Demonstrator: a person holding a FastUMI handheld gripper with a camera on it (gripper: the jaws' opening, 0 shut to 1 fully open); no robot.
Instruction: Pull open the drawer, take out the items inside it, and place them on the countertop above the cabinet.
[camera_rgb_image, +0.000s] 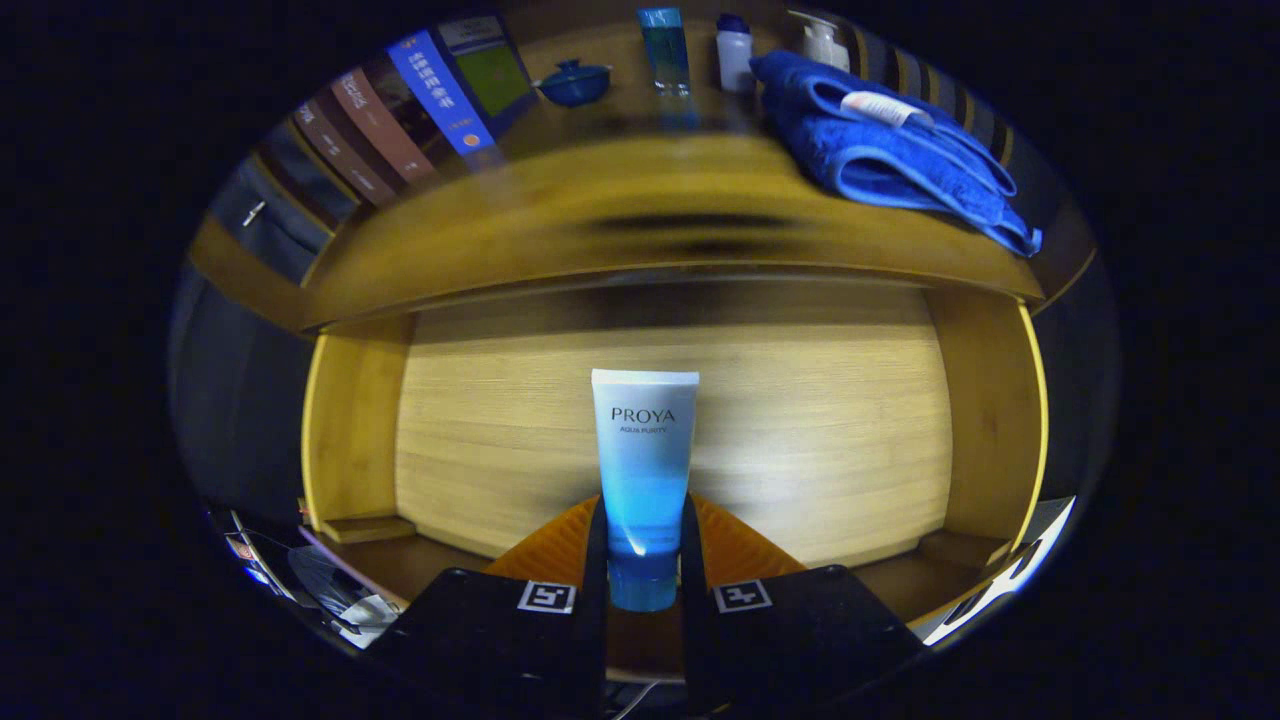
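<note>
Gripper view: we are holding the hand-held gripper closed on a white-to-blue plastic cosmetic tube, both fingers pressing its lower body just above the cap, over the open bamboo drawer. Beyond it, the wooden table is carrying a folded blue towel. We are judging the tube light, soft and slippery; gripping near the cap seems firmest.
</note>
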